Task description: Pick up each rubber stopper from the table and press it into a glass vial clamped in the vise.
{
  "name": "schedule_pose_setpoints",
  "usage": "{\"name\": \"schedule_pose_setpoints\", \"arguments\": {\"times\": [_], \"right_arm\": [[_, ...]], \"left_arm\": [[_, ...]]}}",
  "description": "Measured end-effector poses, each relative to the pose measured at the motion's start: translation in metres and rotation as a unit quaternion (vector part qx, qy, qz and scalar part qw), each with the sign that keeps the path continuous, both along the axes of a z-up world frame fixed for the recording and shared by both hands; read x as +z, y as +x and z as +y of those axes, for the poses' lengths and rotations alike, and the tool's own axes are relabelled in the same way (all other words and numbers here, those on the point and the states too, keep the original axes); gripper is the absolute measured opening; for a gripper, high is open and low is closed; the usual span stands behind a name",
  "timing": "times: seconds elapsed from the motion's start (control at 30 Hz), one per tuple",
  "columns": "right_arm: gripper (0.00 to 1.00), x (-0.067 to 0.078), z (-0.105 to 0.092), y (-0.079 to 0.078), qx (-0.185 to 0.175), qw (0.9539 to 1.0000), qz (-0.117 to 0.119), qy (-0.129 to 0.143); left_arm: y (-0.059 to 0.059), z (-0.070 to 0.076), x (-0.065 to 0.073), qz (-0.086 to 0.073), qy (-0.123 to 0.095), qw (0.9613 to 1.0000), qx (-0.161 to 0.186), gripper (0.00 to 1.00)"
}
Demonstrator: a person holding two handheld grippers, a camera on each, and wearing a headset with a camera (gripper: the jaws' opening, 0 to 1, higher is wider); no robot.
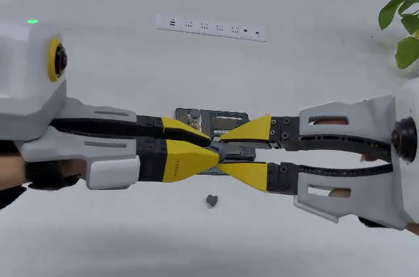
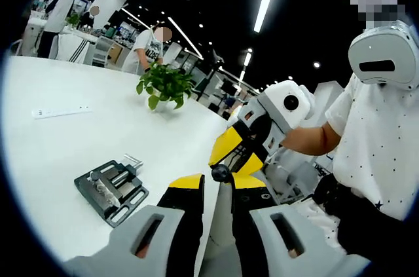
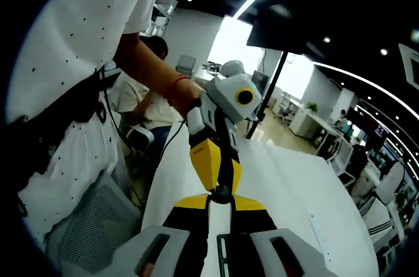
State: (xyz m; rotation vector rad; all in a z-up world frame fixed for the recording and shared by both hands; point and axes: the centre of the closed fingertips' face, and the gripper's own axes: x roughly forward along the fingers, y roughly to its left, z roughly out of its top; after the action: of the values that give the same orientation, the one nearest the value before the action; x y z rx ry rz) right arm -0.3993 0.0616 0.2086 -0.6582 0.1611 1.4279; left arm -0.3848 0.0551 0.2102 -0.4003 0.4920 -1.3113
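A small dark rubber stopper (image 2: pixel 220 173) sits between the yellow tips of my left gripper (image 2: pixel 219 184), which is shut on it. My right gripper (image 3: pixel 221 201) faces it tip to tip, jaws slightly apart on either side of the same stopper (image 3: pixel 222 193). In the head view the left gripper (image 1: pixel 214 148) and right gripper (image 1: pixel 218 152) meet just above the dark vise (image 1: pixel 229 122). A glass vial (image 1: pixel 194 118) with a grey top is clamped at the vise's left end. Another dark stopper (image 1: pixel 211 200) lies loose on the white table in front of the vise.
A white power strip (image 1: pixel 211 27) lies at the far side of the table (image 1: pixel 98 61). A potted green plant (image 1: pixel 402 25) stands at the right edge. In the left gripper view the vise (image 2: pixel 111 188) sits low on the left, with people at desks in the background.
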Motion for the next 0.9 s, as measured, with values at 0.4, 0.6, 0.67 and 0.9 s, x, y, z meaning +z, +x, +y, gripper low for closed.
{"name": "schedule_pose_setpoints", "arguments": {"times": [0.4, 0.6, 0.67, 0.9], "right_arm": [[0.06, -0.0007, -0.0023, 0.0008, 0.012, 0.9992, -0.033, -0.017], [0.06, -0.0011, -0.0028, 0.0006, 0.016, 0.9986, -0.045, -0.025], [0.06, -0.0009, -0.0029, 0.0007, 0.016, 0.9985, -0.046, -0.025], [0.06, -0.0011, -0.0022, -0.0003, 0.020, 0.9980, -0.053, -0.029]], "left_arm": [[-0.0037, -0.0024, 0.0045, 0.010, -0.011, 0.9999, -0.002, 0.08], [-0.0046, -0.0027, 0.0065, 0.012, -0.014, 0.9998, -0.004, 0.07], [-0.0039, -0.0022, 0.0073, 0.013, -0.016, 0.9998, -0.003, 0.07], [-0.0051, -0.0022, 0.0070, 0.016, -0.017, 0.9997, -0.006, 0.05]]}}
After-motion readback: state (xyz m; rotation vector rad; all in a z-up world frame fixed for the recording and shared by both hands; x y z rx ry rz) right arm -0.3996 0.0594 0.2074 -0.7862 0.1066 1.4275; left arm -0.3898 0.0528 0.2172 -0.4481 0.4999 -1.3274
